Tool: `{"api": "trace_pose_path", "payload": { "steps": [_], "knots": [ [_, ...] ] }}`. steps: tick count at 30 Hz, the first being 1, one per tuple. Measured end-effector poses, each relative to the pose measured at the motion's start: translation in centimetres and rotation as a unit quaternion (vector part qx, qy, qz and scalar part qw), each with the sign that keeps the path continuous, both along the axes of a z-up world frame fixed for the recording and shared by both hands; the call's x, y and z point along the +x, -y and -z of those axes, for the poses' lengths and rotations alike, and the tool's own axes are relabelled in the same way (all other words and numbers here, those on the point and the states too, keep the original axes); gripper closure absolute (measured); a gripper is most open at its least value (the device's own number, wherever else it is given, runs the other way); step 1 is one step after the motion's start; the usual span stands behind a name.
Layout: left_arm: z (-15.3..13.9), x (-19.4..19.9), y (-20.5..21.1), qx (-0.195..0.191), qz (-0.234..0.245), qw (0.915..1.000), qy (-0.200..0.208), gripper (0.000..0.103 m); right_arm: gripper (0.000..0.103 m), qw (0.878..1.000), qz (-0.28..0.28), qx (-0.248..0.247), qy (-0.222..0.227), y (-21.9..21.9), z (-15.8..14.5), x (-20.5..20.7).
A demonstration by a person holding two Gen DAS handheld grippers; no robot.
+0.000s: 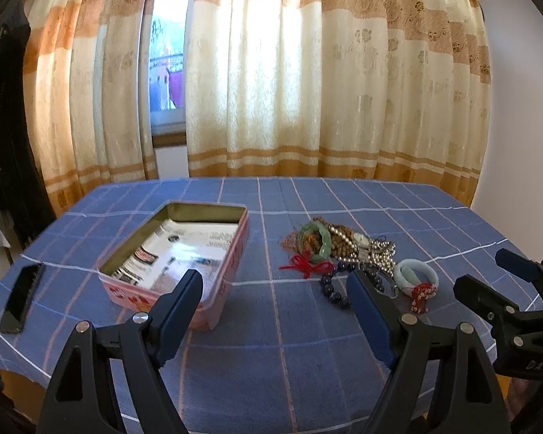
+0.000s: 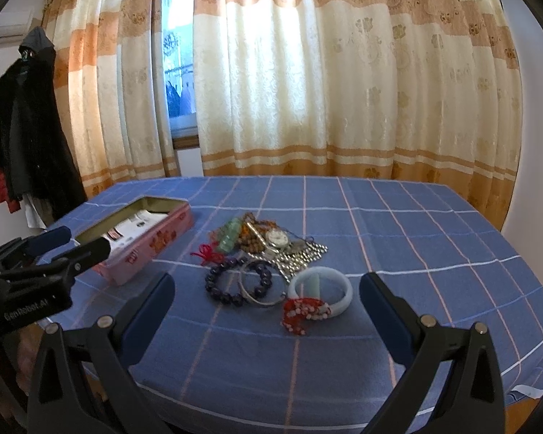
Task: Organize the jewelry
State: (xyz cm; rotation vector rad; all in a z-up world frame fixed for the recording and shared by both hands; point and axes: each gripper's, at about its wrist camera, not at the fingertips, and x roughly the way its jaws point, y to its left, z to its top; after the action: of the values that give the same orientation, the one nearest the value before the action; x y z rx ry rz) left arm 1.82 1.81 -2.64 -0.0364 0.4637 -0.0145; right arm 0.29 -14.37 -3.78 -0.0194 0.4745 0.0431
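Note:
A pile of jewelry (image 2: pixel 268 242) lies mid-table: a green bangle (image 1: pixel 316 240), a wooden bead string, a watch (image 2: pixel 278 238), a silver bead chain, a dark bead bracelet (image 2: pixel 231 284), a thin silver bangle (image 2: pixel 262 289) and a pale jade bangle (image 2: pixel 322 289) with a red tassel. An open pink tin box (image 1: pixel 184 256) lined with printed paper stands to its left; it also shows in the right wrist view (image 2: pixel 141 238). My left gripper (image 1: pixel 275 289) is open and empty, between box and pile. My right gripper (image 2: pixel 268 293) is open and empty, just short of the pale bangle.
A black phone (image 1: pixel 20 298) lies at the table's left edge. The table carries a blue checked cloth (image 2: pixel 398 224). Curtains and a window stand behind it. Dark coats (image 2: pixel 25 126) hang at the far left.

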Motion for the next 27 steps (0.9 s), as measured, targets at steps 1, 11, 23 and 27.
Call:
{"api": "trace_pose_path", "payload": {
  "steps": [1,11,23,27],
  "knots": [
    [0.4,0.3,-0.1,-0.003,0.0,1.0,-0.006,0.021,0.0,1.0,0.0,-0.001,-0.002,0.3,0.4,0.1],
    [4.2,4.4,0.6,-0.021,0.029,0.9975,-0.06,0.021,0.019,0.998,0.03,0.005,-0.059,4.1,4.4,2.9],
    [4.6,7.5,2.7,-0.015,0.061,0.9949,-0.079,0.021,0.045,0.995,-0.013,-0.011,-0.101,3.0,5.4,5.8],
    [4.1,8.0,3.4,-0.01,0.073,0.9943,-0.078,0.021,0.068,0.994,-0.012,-0.028,-0.103,3.0,5.5,6.3]
  ]
}}
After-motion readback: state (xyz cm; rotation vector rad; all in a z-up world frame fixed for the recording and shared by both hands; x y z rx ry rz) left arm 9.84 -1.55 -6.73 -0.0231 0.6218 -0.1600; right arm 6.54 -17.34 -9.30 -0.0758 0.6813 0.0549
